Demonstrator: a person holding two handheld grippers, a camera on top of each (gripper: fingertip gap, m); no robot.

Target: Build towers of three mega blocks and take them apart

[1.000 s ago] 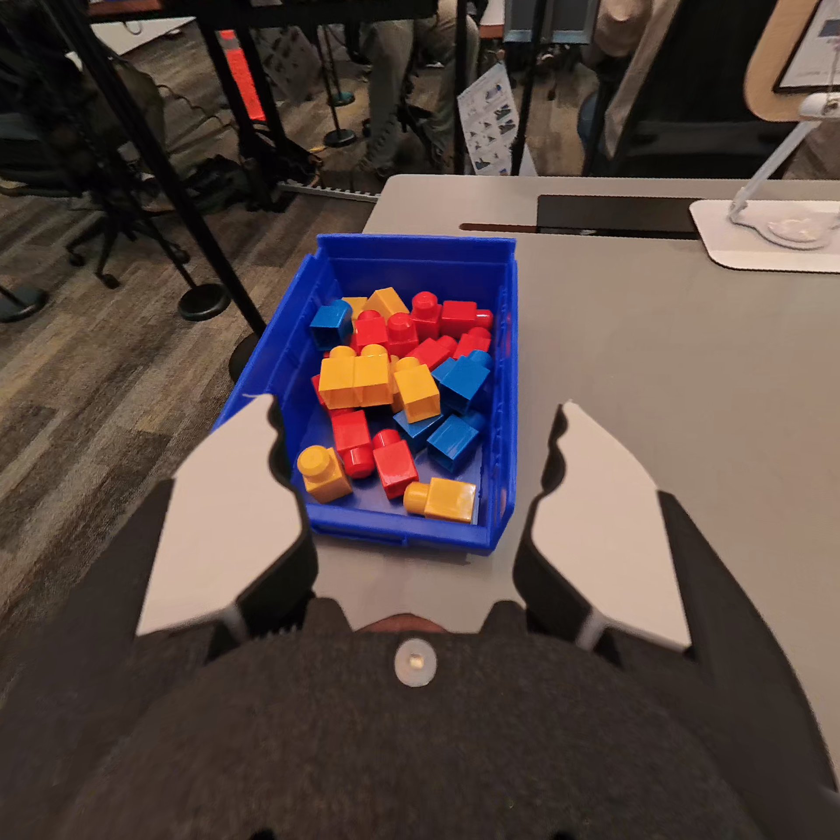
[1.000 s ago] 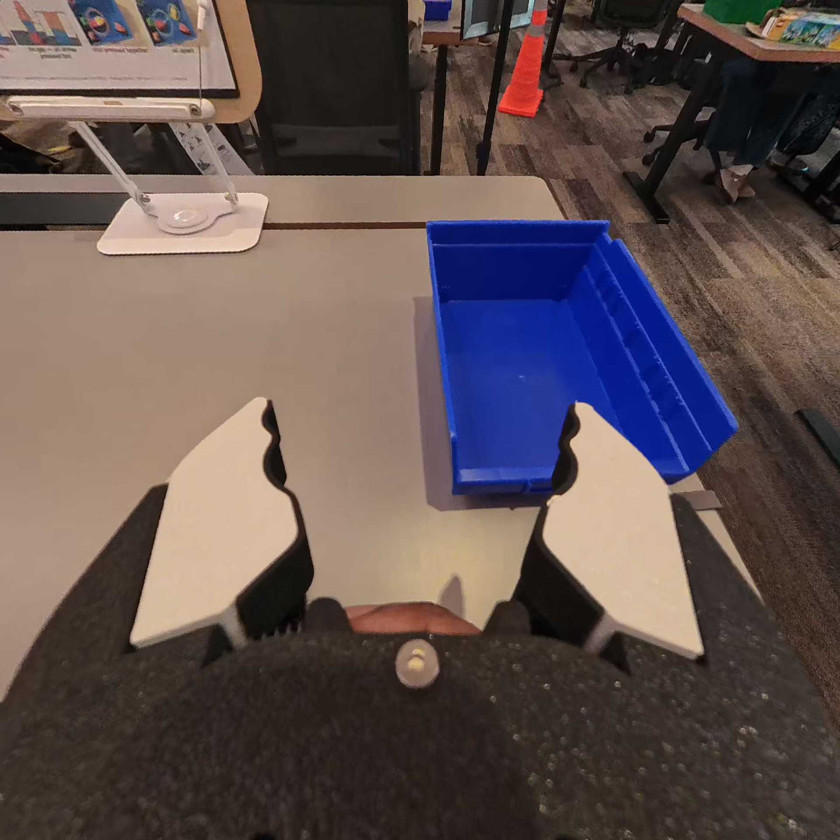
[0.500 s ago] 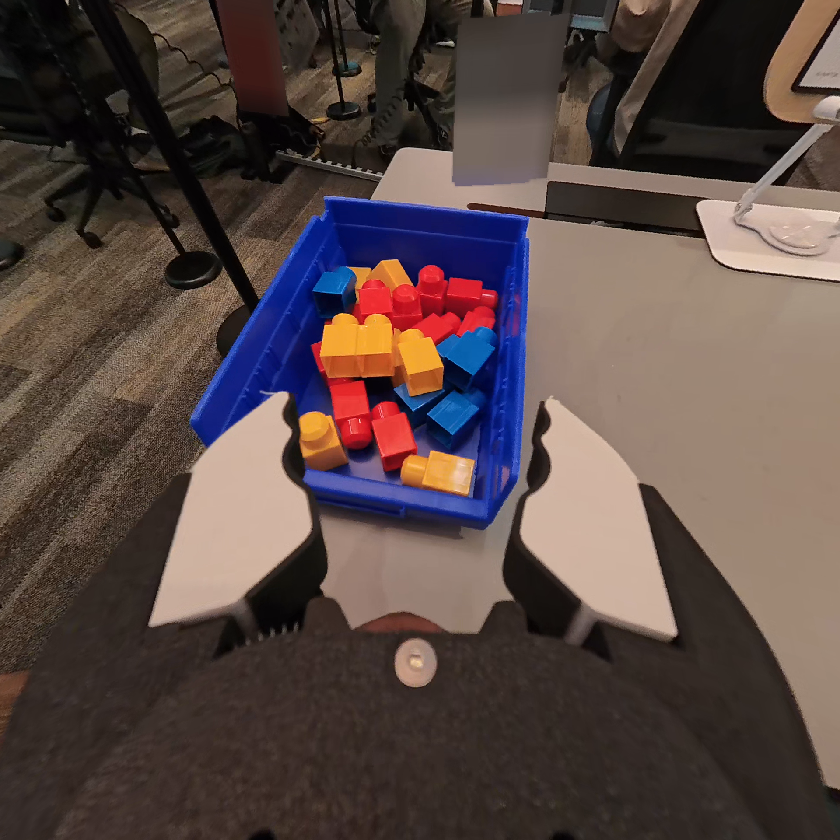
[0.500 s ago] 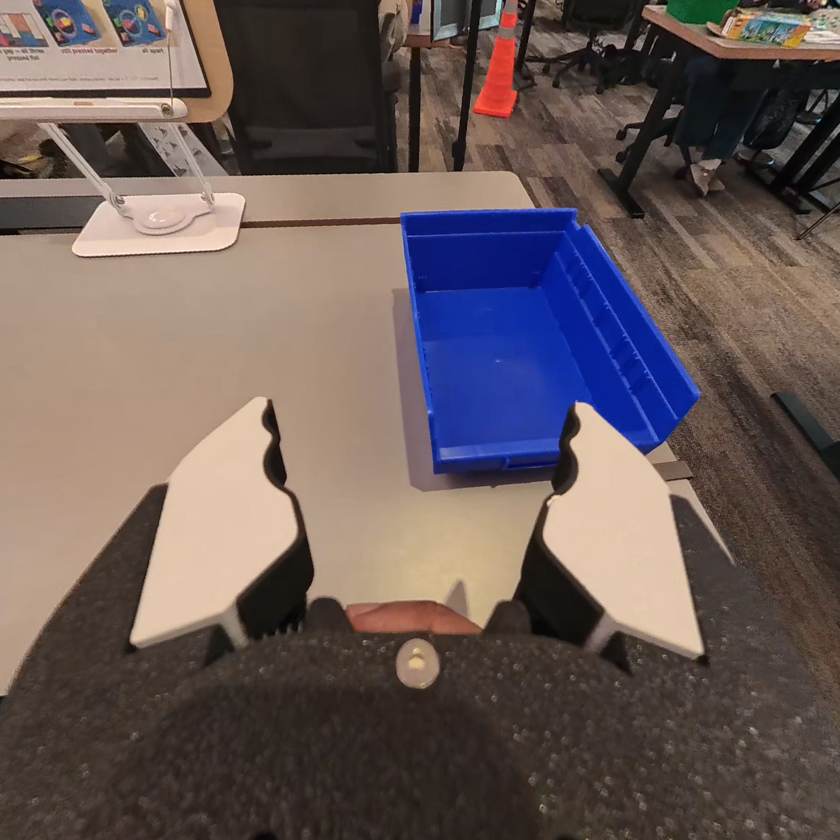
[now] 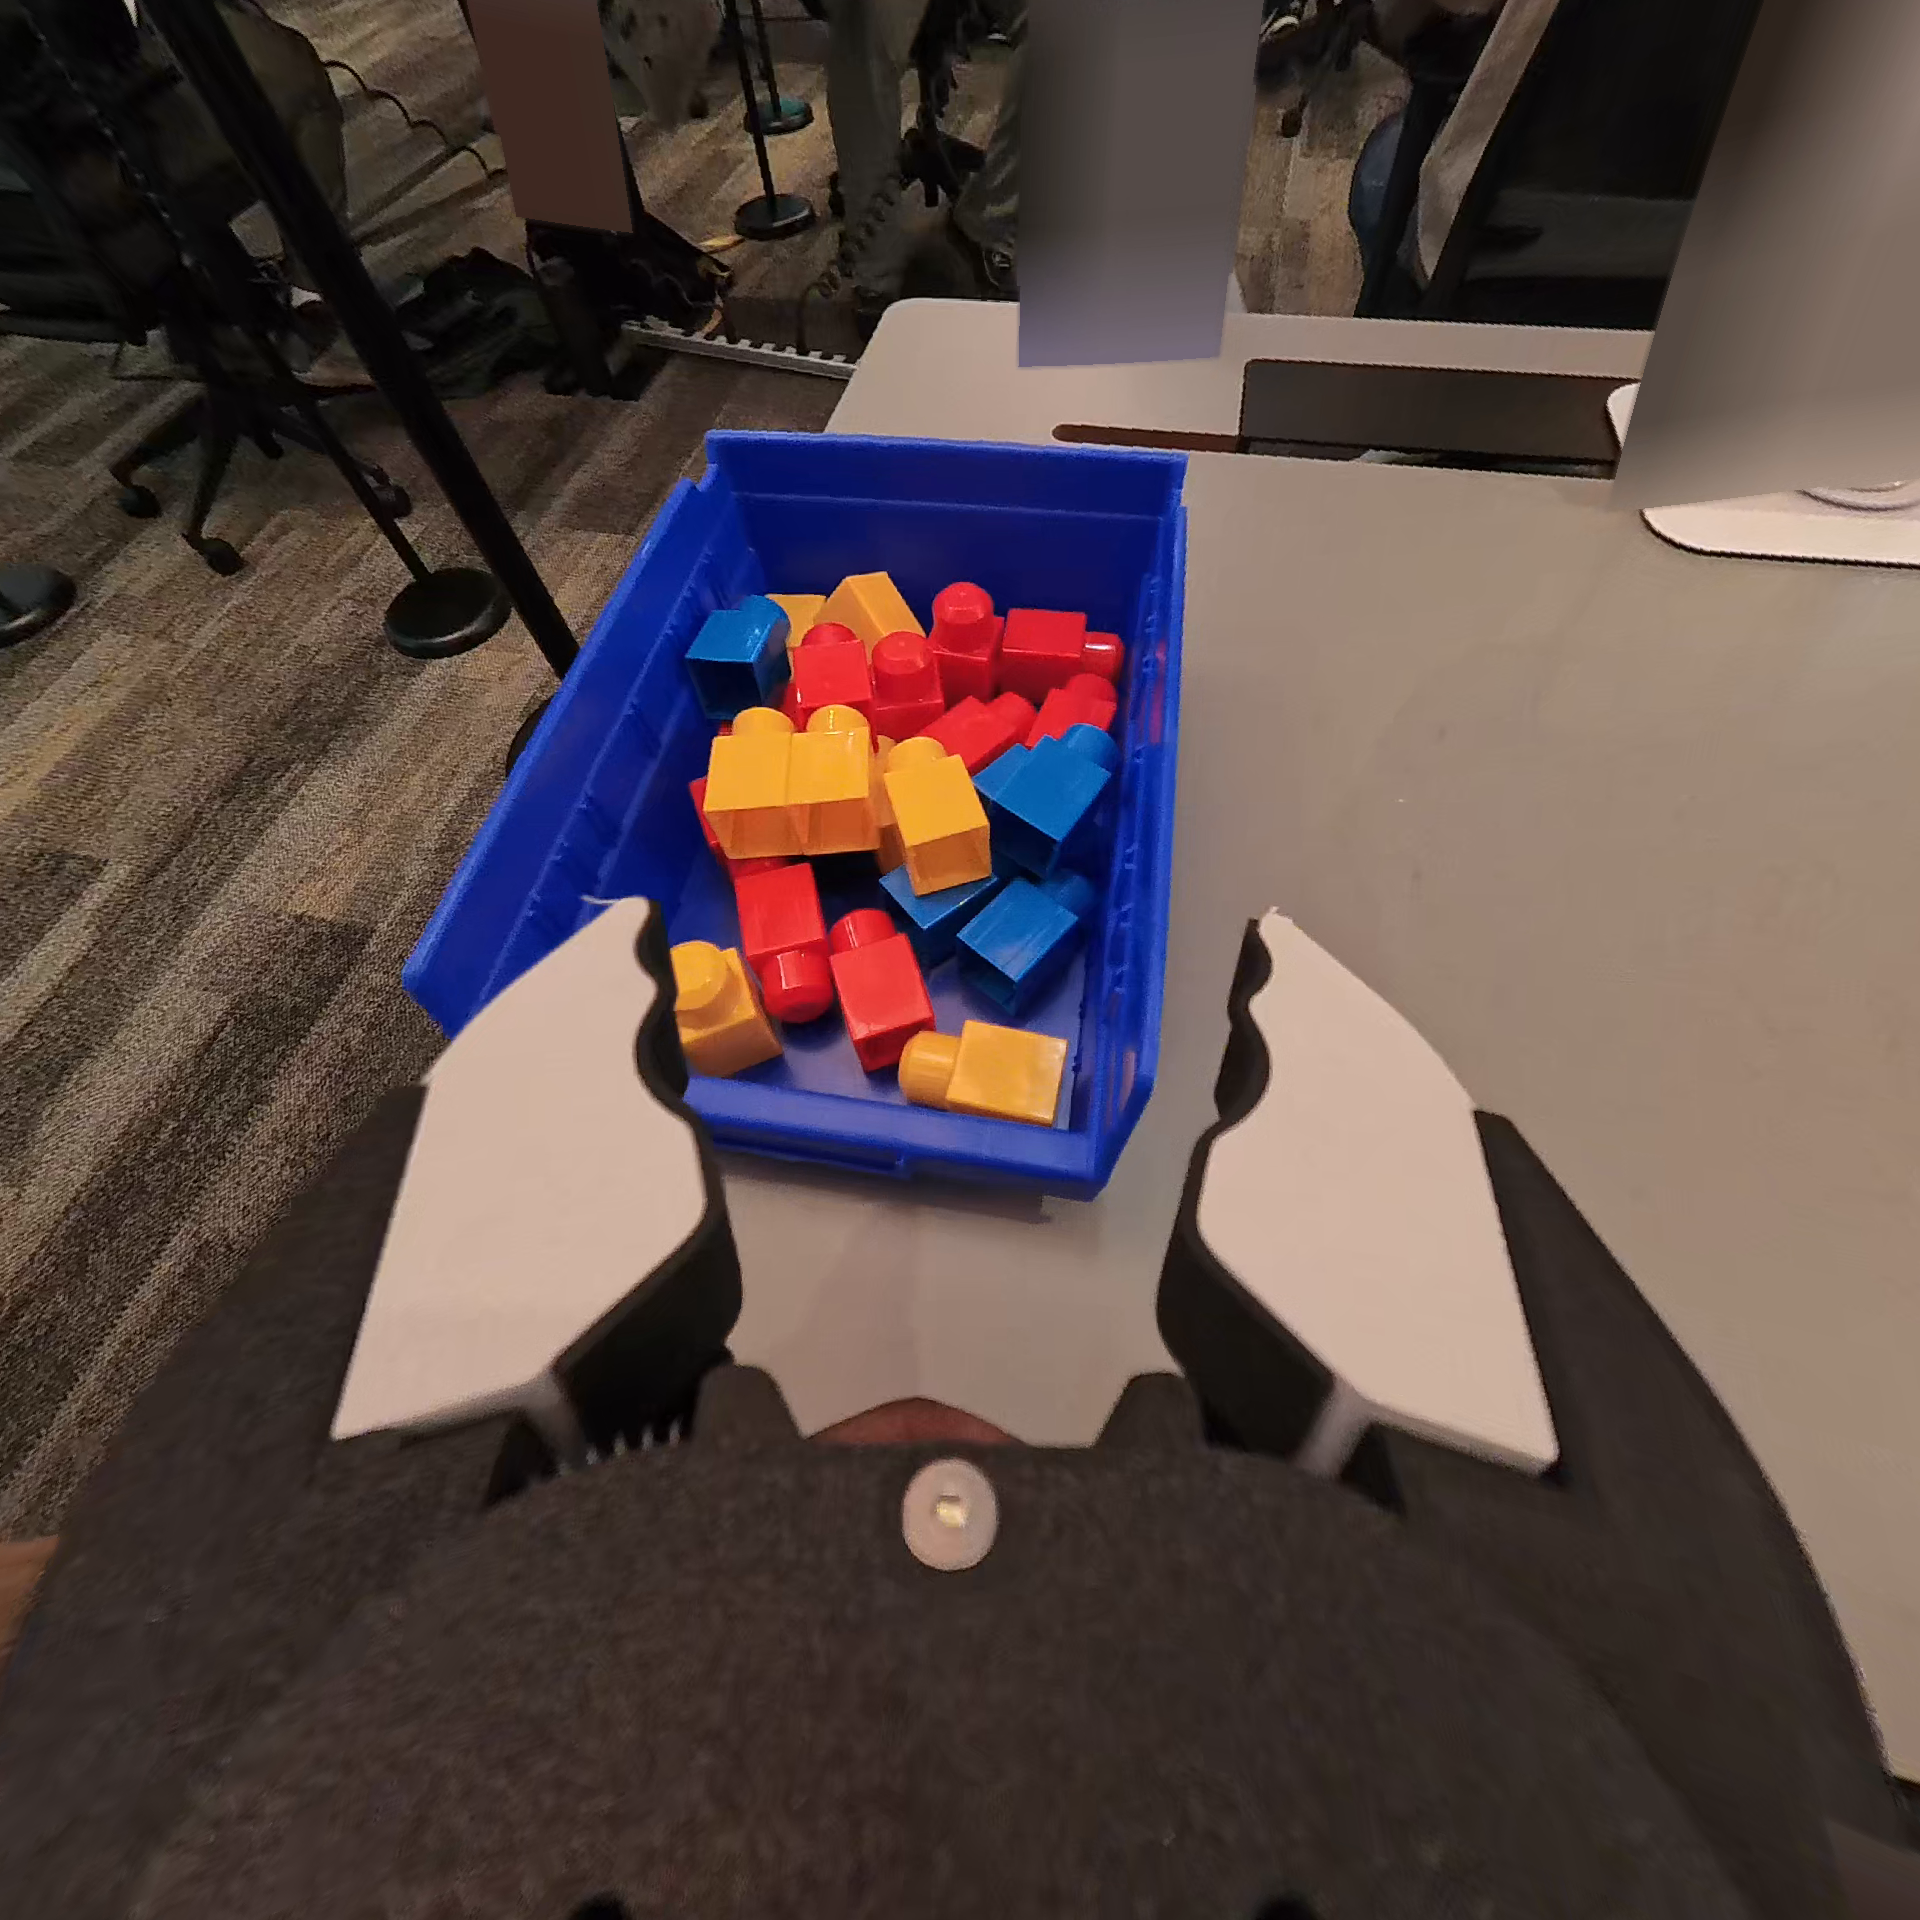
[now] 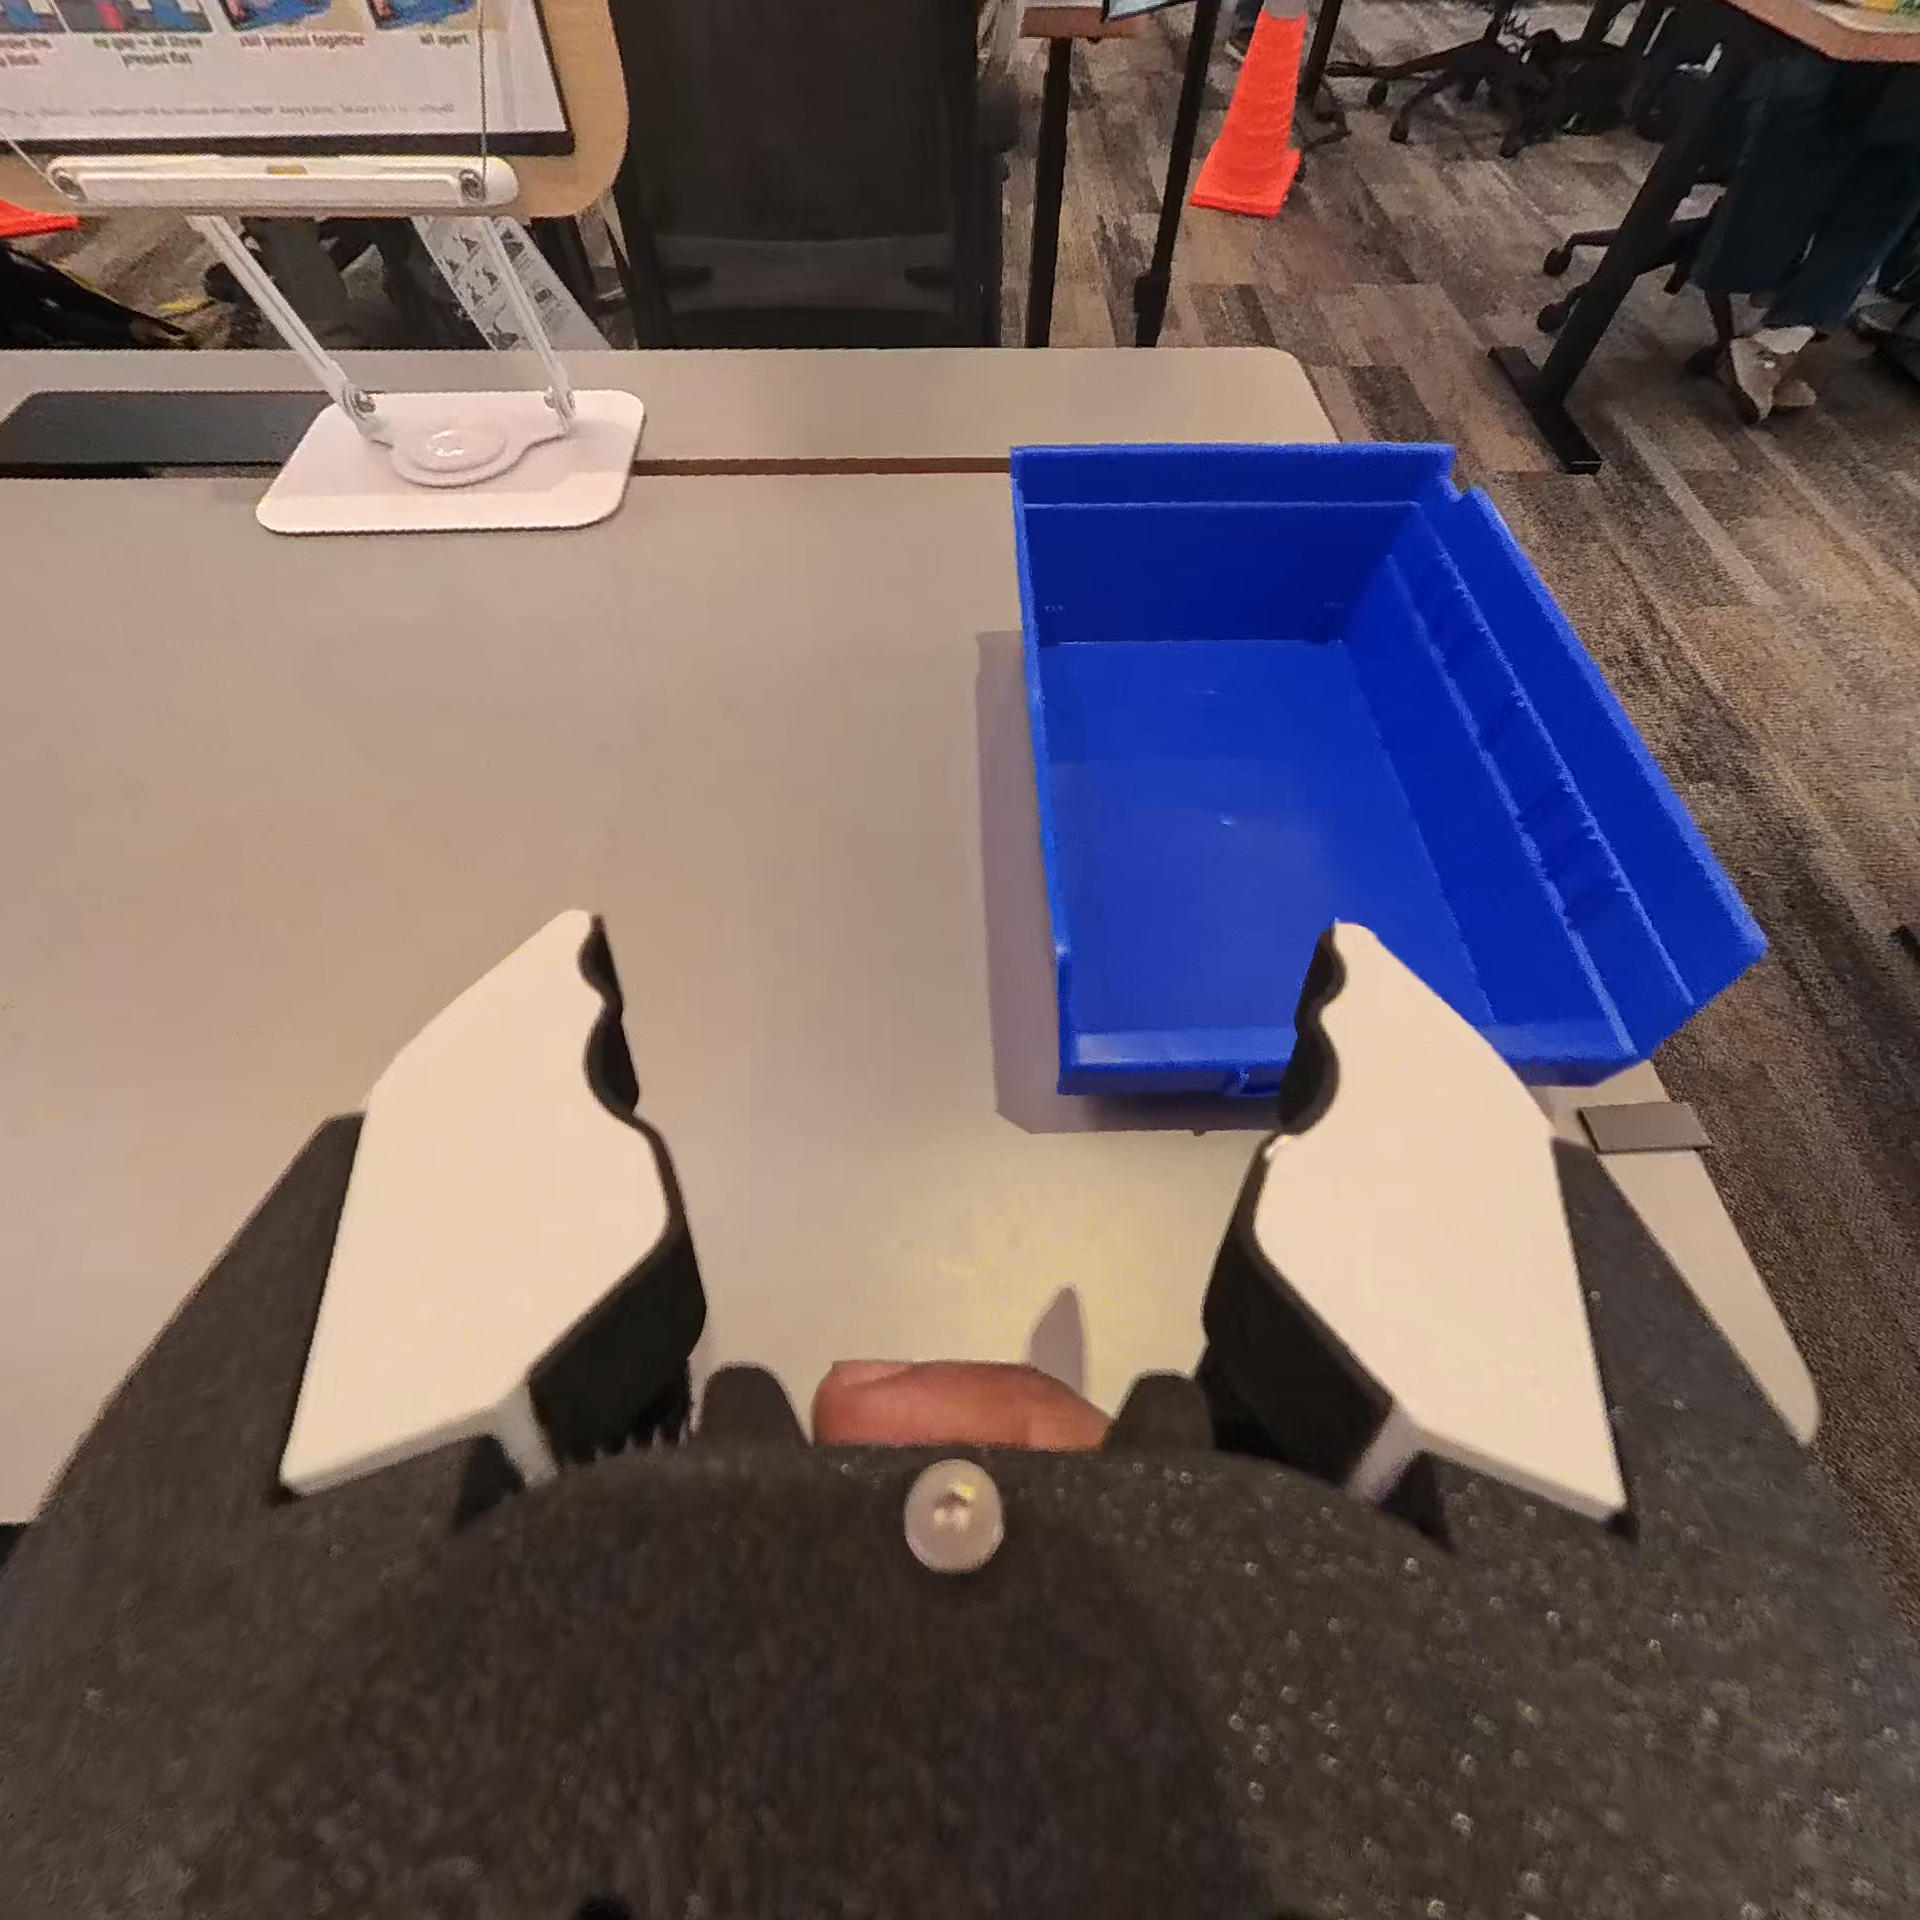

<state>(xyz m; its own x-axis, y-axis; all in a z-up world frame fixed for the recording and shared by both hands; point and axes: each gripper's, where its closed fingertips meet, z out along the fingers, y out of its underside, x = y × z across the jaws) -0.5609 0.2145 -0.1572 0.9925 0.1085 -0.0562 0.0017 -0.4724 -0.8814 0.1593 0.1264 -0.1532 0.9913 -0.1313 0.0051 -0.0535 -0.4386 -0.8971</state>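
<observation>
In the left wrist view a blue bin (image 5: 914, 1153) at the table's left edge holds several loose red, yellow and blue mega blocks, among them a yellow block (image 5: 987, 1070) lying near the front wall and a red block (image 5: 881, 987) beside it. My left gripper (image 5: 951, 925) is open and empty, above the bin's near end. In the right wrist view a second blue bin (image 6: 1195, 790) is empty, at the table's right edge. My right gripper (image 6: 961, 925) is open and empty, above the bare table just left of that bin.
A white stand base (image 6: 452, 462) with a board on it sits at the back of the grey table (image 6: 520, 779). A black strip (image 5: 1423, 410) lies along the back. Chairs, desk legs and an orange cone (image 6: 1252, 125) stand on the floor beyond.
My left gripper has moved forward over the near end of the block bin. My right gripper has shifted a little; the empty bin sits slightly farther right in its view. Both stayed open.
</observation>
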